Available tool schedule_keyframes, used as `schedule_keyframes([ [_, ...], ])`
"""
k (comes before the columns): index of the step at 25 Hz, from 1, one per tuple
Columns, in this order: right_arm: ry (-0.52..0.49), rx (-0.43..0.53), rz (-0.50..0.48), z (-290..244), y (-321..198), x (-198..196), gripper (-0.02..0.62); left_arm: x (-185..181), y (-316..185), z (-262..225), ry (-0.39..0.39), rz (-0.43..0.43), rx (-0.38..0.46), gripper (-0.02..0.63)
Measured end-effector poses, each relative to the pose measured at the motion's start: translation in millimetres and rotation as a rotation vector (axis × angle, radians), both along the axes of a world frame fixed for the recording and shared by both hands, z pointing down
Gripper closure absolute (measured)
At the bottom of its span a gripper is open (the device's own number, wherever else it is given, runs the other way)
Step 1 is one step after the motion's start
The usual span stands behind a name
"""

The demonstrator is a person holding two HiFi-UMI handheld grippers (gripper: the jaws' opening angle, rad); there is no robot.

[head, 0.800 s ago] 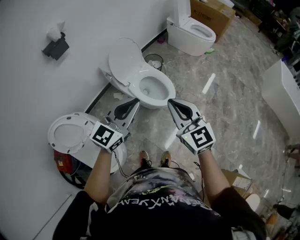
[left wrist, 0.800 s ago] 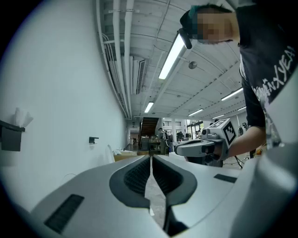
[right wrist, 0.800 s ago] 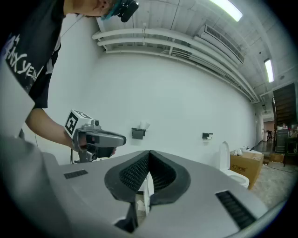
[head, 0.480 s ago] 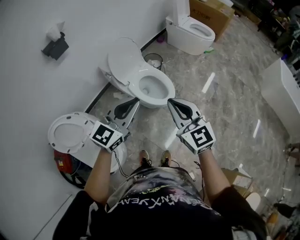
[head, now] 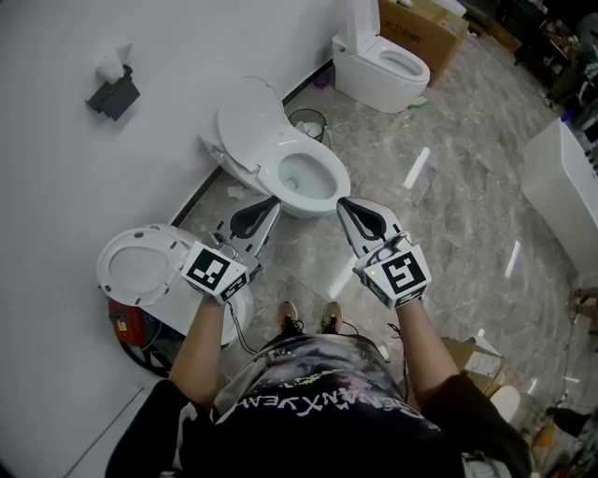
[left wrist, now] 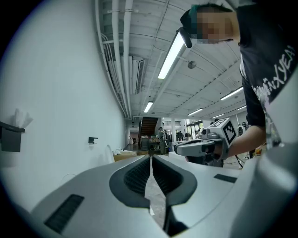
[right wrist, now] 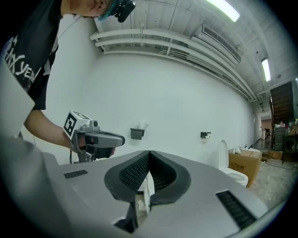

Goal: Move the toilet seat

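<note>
A white toilet (head: pixel 304 177) stands on the floor ahead of me, its seat and lid (head: pixel 250 119) raised against the wall. In the head view my left gripper (head: pixel 264 207) hovers shut just left of the bowl's front rim, holding nothing. My right gripper (head: pixel 350 207) is shut and empty too, just right of the bowl's front. The left gripper (left wrist: pixel 151 160) view shows its jaws closed together, with the right gripper beside it. From the right gripper (right wrist: pixel 149 155) view, the closed jaws point toward the wall.
A second toilet (head: pixel 140 266) with its lid up stands at my left by the wall. A third toilet (head: pixel 383 61) sits further back beside a cardboard box (head: pixel 425 28). A small bin (head: pixel 306 121) stands by the wall. A tissue holder (head: pixel 112 89) hangs on the wall.
</note>
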State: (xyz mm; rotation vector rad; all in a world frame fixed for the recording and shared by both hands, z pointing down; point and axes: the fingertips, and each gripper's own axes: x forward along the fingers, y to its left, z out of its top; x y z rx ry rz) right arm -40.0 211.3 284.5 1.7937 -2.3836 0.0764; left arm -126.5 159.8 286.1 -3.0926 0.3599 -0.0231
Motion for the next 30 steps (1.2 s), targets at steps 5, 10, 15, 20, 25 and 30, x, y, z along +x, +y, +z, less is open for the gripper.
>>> schedule_keyframes([
  [5, 0.000, 0.001, -0.003, 0.0, 0.1, -0.2, 0.594, 2.3, 0.5, 0.3, -0.004, 0.002, 0.002, 0.572],
  [10, -0.008, -0.006, 0.005, 2.0, -0.4, 2.5, 0.592, 5.0, 1.6, 2.3, -0.013, 0.015, 0.003, 0.571],
  [15, 0.002, 0.062, -0.007, 3.0, -3.5, 6.5, 0.591, 5.3, 1.2, 5.1, -0.021, 0.018, 0.001, 0.571],
  [20, -0.005, 0.013, -0.001, 3.9, -2.4, 3.4, 0.588, 4.4, -0.7, 6.2, -0.023, 0.017, -0.004, 0.569],
  [25, -0.007, -0.005, -0.001, 5.7, -1.1, 3.8, 0.569, 5.3, -0.2, 7.0, -0.021, 0.021, -0.007, 0.569],
  [30, -0.012, 0.026, -0.017, 6.2, -3.8, 4.4, 0.527, 6.0, -1.0, 9.5, -0.028, 0.028, -0.011, 0.505],
])
